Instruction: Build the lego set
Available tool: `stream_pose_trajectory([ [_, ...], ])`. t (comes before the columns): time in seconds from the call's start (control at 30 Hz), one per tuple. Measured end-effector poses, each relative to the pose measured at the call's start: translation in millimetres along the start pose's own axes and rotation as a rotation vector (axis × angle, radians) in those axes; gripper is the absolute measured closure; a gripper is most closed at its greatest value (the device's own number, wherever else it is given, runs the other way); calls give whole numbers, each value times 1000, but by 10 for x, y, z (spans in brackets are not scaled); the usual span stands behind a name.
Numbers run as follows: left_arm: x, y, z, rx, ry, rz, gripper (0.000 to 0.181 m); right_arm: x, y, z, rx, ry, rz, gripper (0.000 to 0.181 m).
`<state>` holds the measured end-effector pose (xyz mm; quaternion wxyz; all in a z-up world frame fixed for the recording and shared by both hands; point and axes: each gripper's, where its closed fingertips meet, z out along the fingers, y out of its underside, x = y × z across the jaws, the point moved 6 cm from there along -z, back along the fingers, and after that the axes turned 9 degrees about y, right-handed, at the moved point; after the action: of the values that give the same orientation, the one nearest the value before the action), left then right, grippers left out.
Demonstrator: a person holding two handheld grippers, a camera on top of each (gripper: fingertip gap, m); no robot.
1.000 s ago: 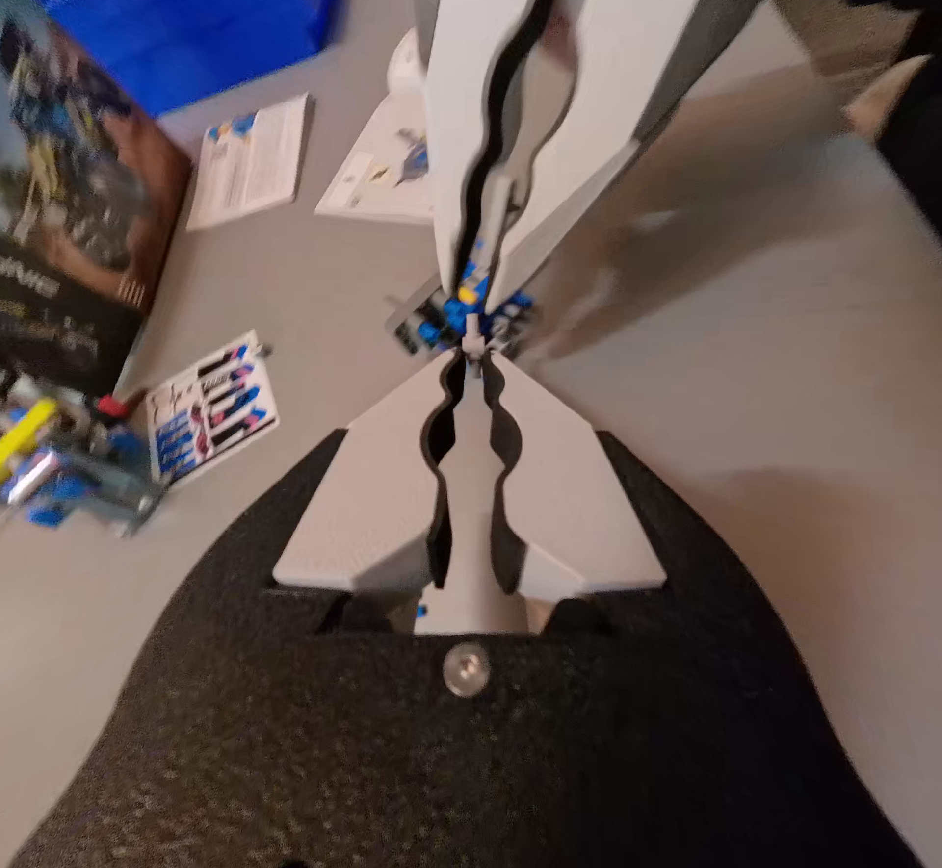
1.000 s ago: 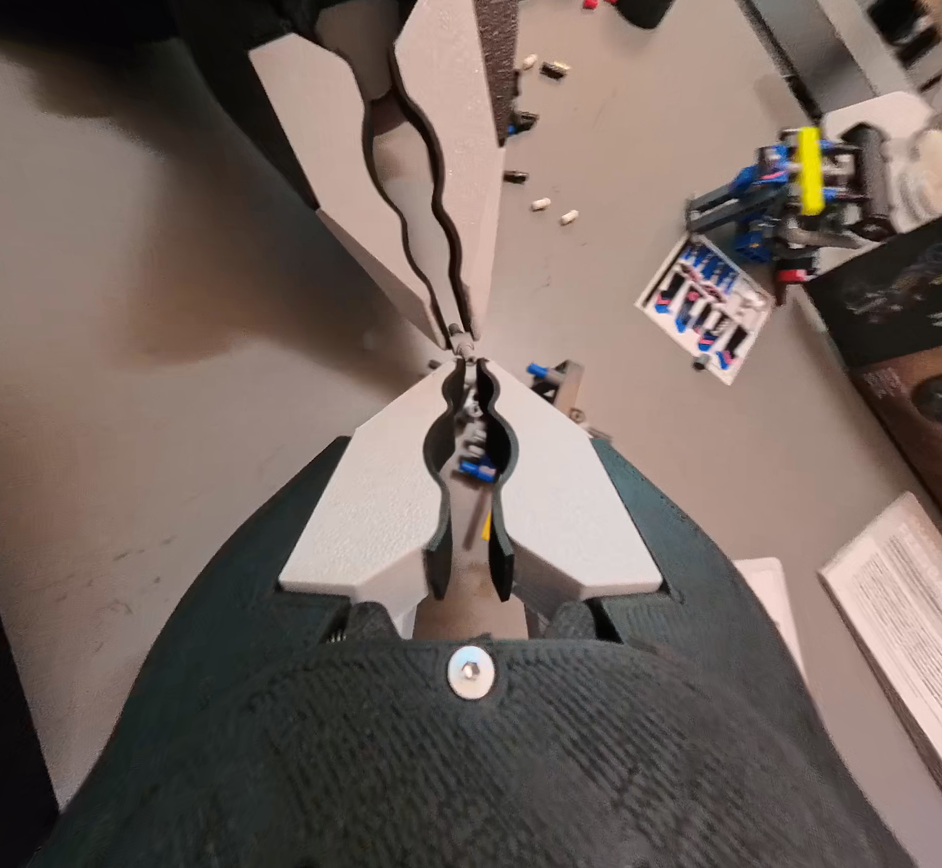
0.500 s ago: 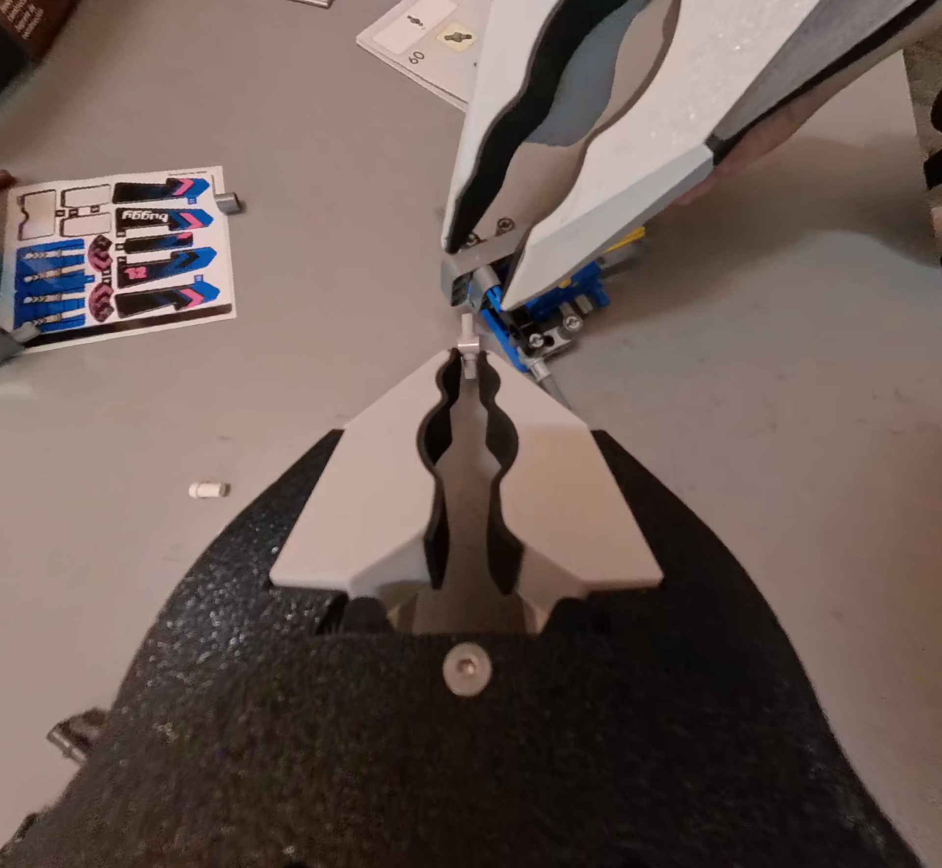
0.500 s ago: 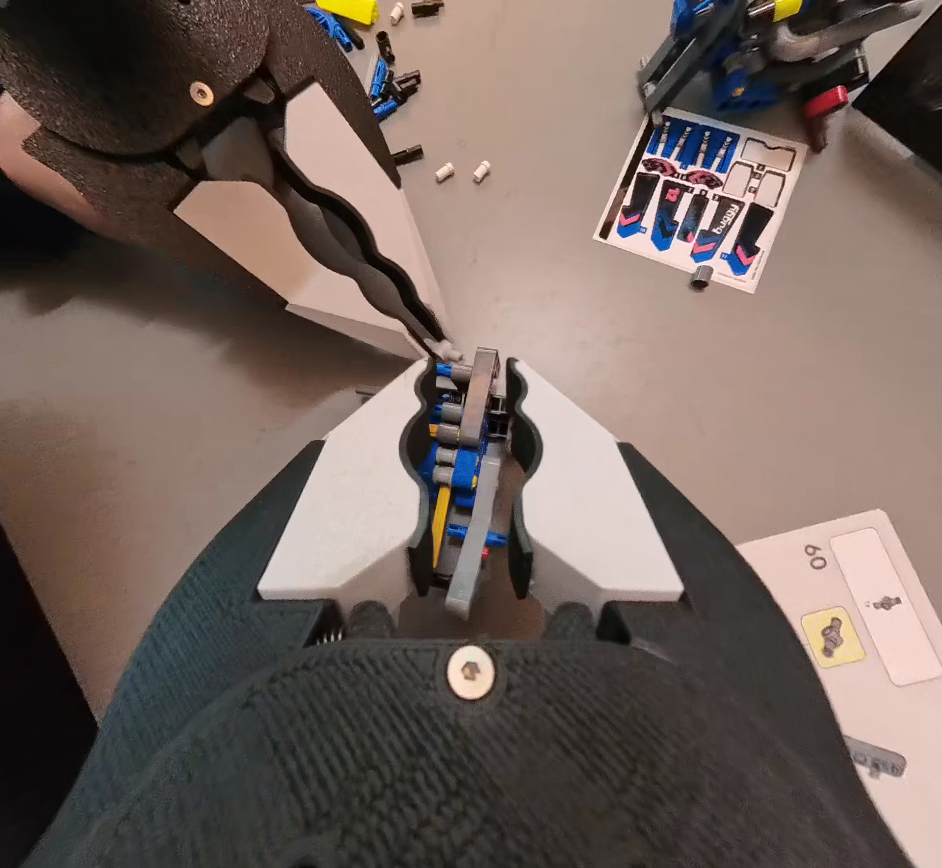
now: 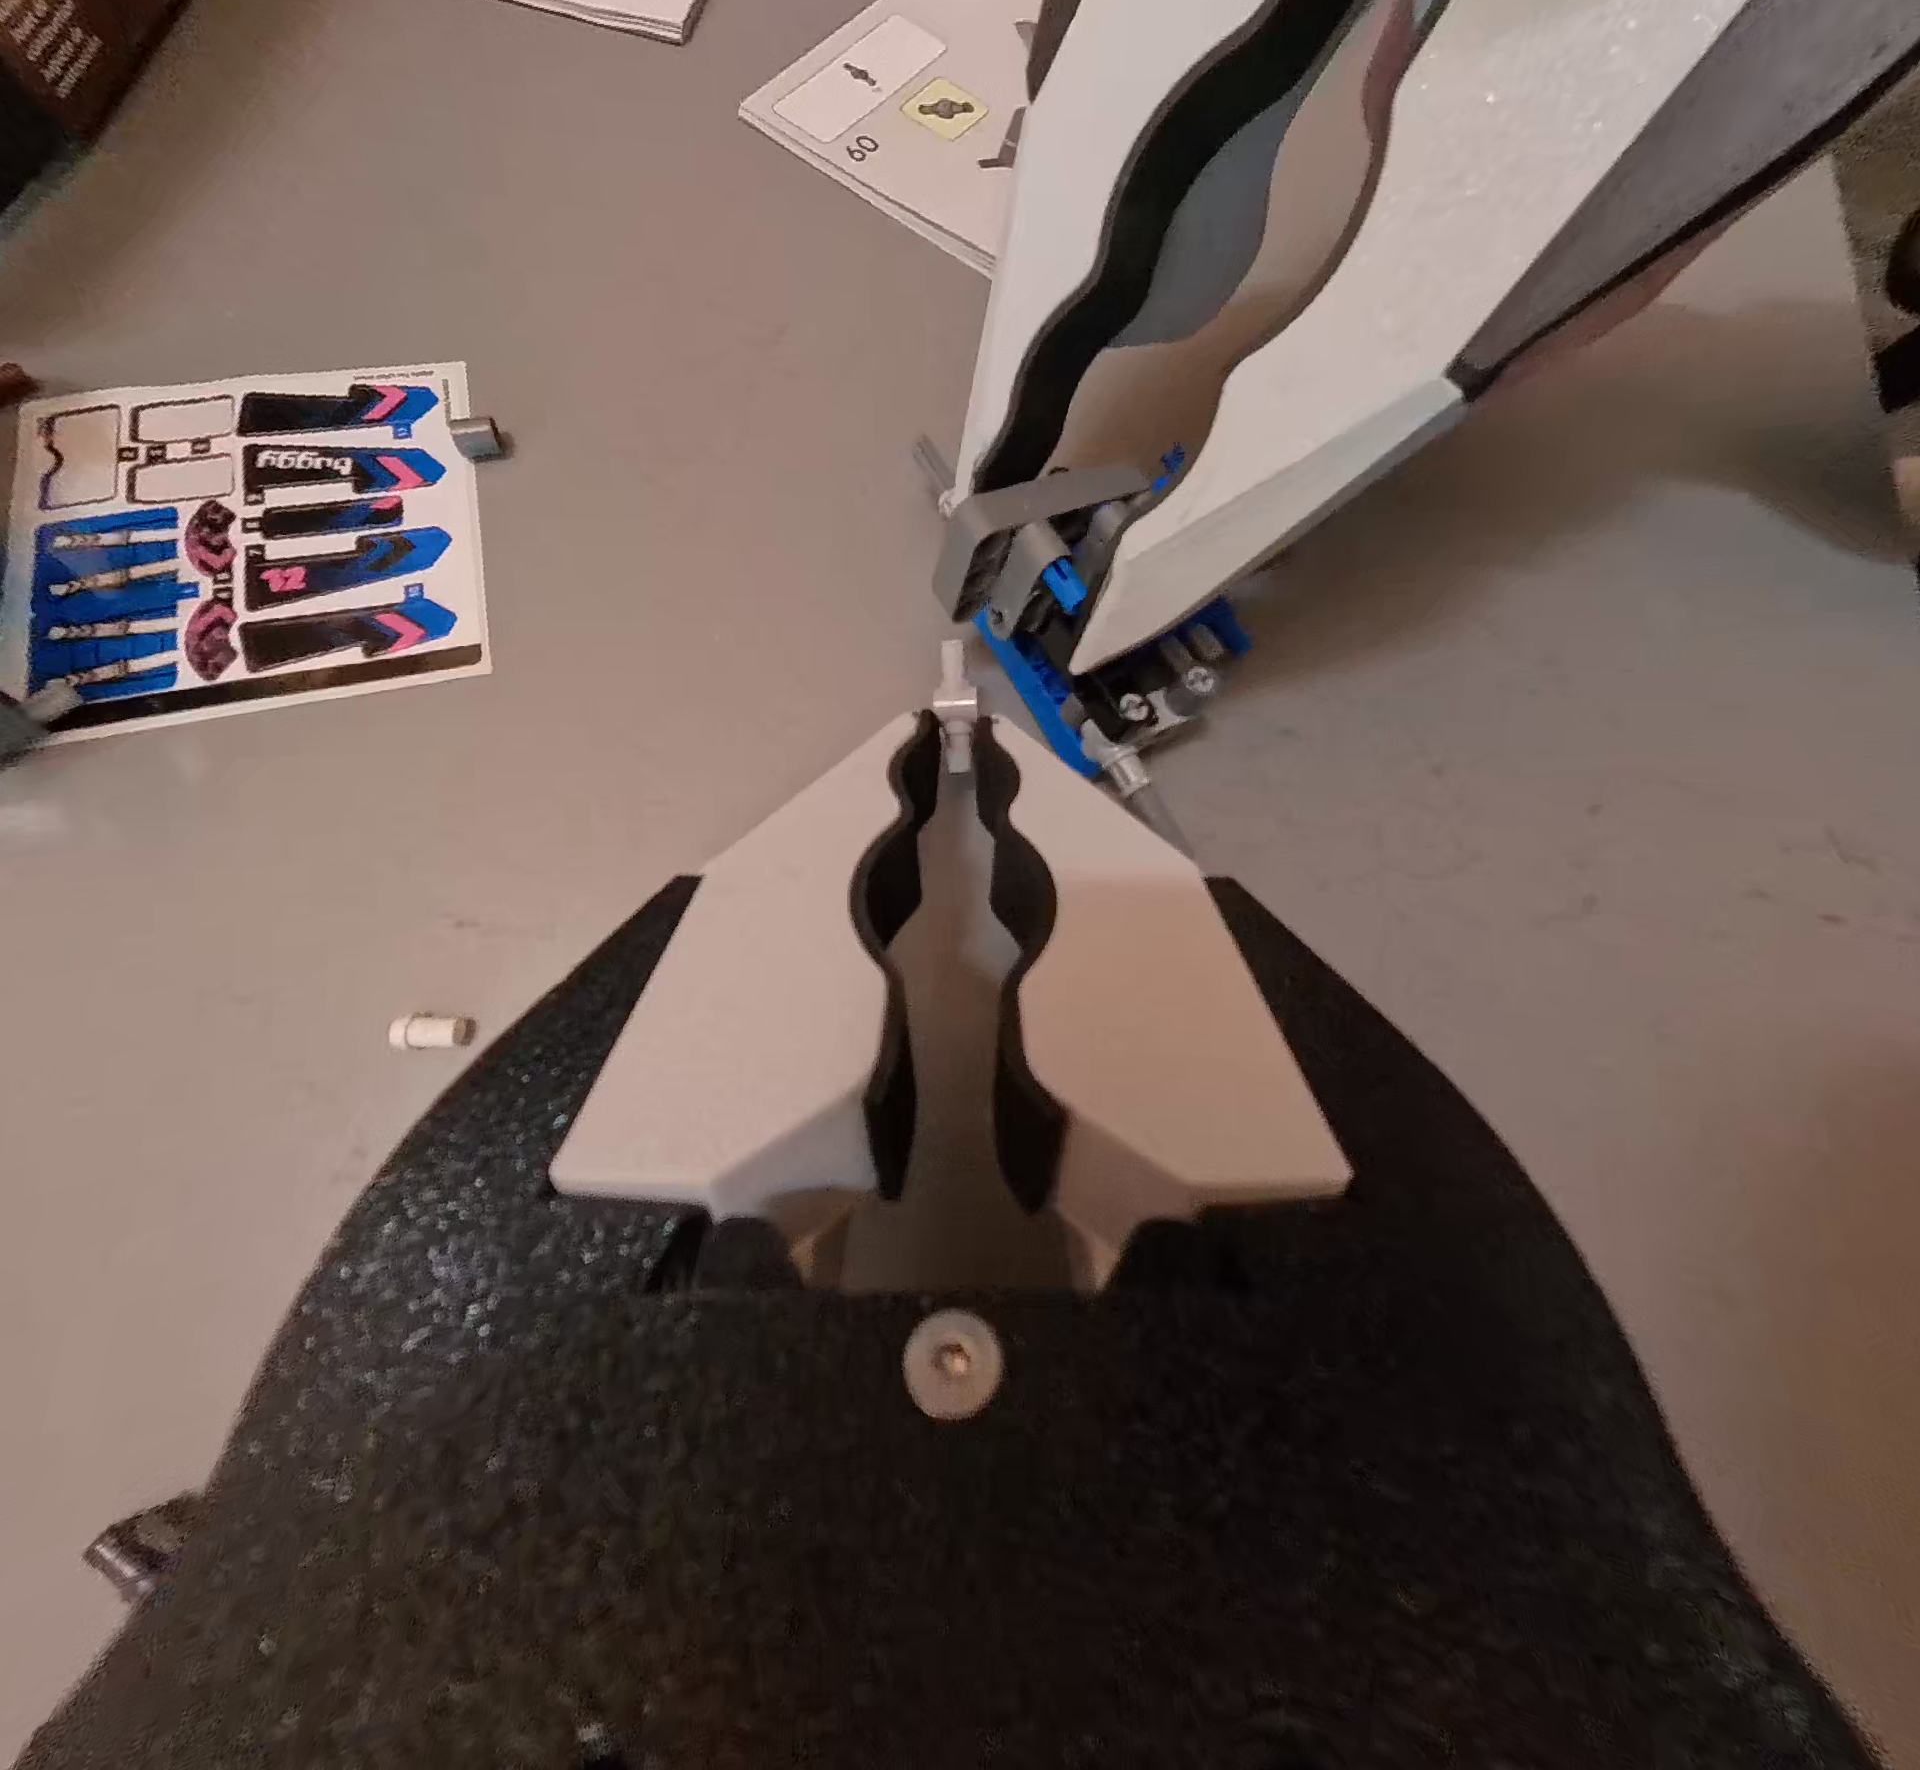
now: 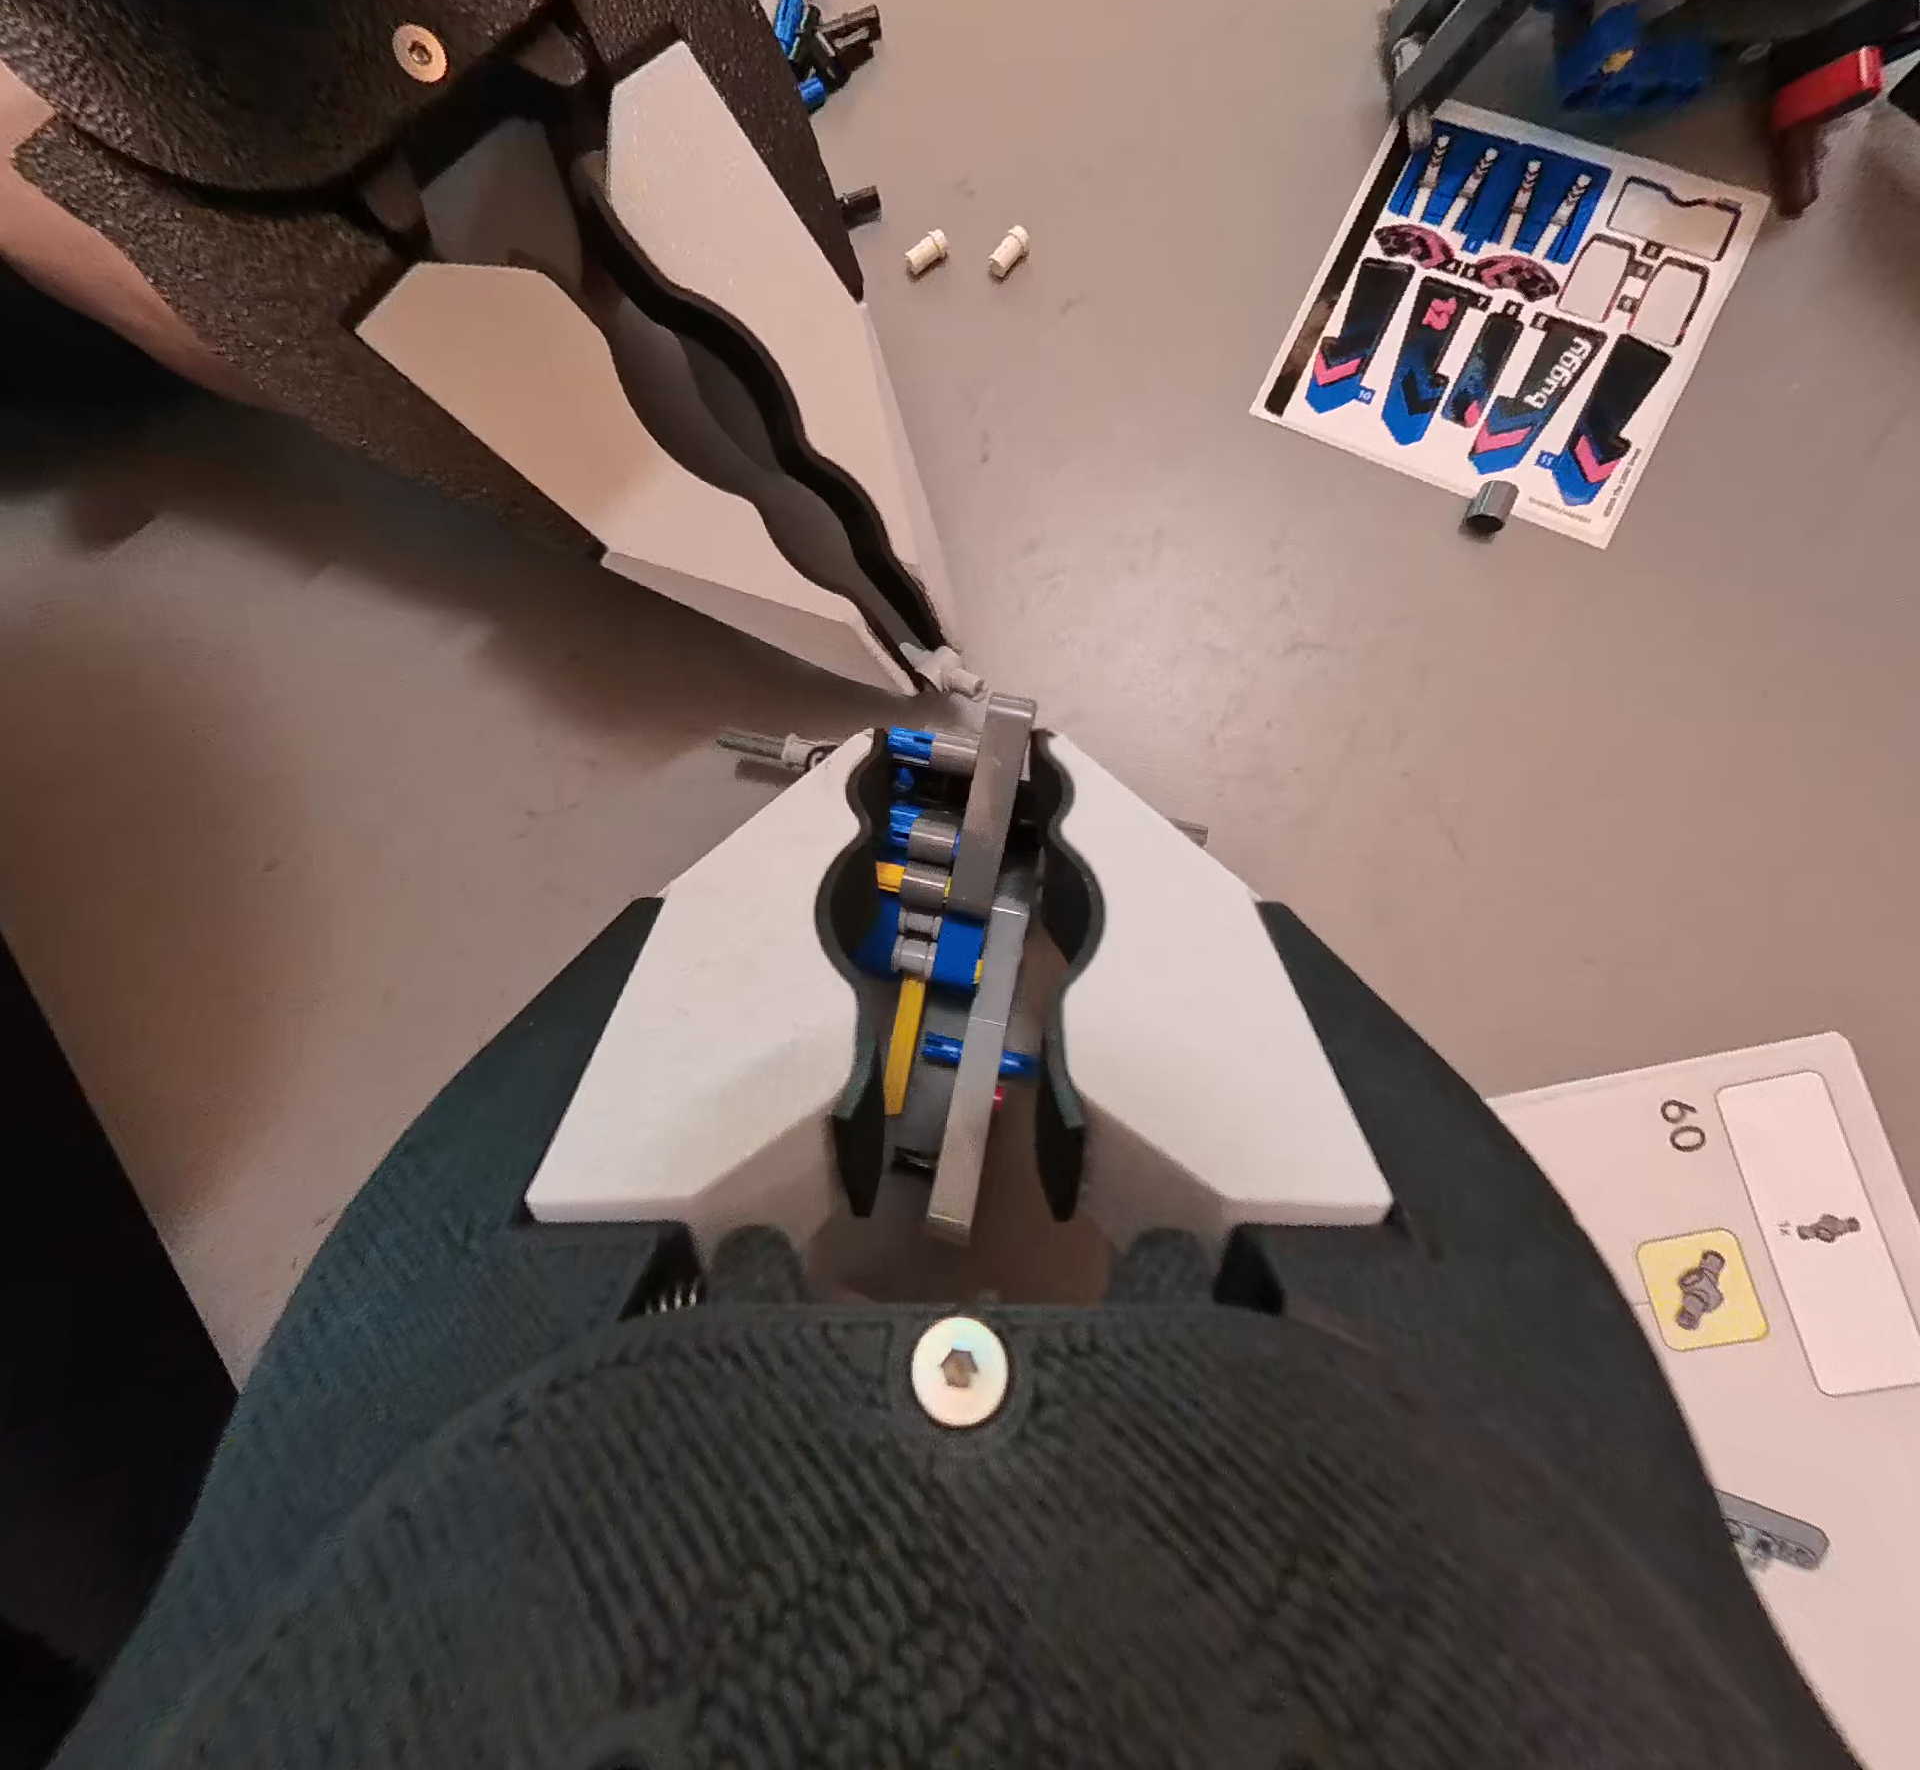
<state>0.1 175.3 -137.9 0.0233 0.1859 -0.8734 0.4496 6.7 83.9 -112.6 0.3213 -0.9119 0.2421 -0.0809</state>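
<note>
Matt grey table (image 5: 675, 214), glossy paper sticker sheet (image 5: 249, 546), plastic pin (image 5: 954, 702)

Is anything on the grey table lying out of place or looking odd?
Only small things: a short dark grey tube piece lies on the edge of the blue and pink sticker sheet, and two small cream pegs lie loose on the grey table. Nothing looks damaged.

Setting: a hobby or lab worktop, judging by what is lying about.
Evidence: sticker sheet (image 5: 249, 548), instruction booklet (image 6: 1756, 1232) and loose pins (image 6: 966, 247) are lying scattered across a grey table (image 5: 675, 286).
</note>
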Motion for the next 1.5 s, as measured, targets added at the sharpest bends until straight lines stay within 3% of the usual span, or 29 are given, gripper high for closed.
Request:
stream_pose_trajectory([
  [0.37, 90, -14, 69, -38, -81, 67, 177, -71, 66, 44, 54, 82, -38, 158],
  [0.67, 49, -43, 64, 8, 15, -133, 177, -113, 93, 30, 110, 185, -104, 158],
  [0.93, 50, -49, 72, 75, 80, -322, 178, -101, 138, -1, 163, 186, -112, 158],
  [1.17, 77, -120, 91, 30, -151, -191, 178, -59, 123, 13, 193, 212, -101, 158],
  [1.33, 164, -148, 148, -44, -428, 54, 178, -15, 135, 20, 236, 191, -30, 158],
  [1.5, 210, -168, 184, -18, -486, 104, 178, 36, 184, -3, 307, 131, 38, 158],
])
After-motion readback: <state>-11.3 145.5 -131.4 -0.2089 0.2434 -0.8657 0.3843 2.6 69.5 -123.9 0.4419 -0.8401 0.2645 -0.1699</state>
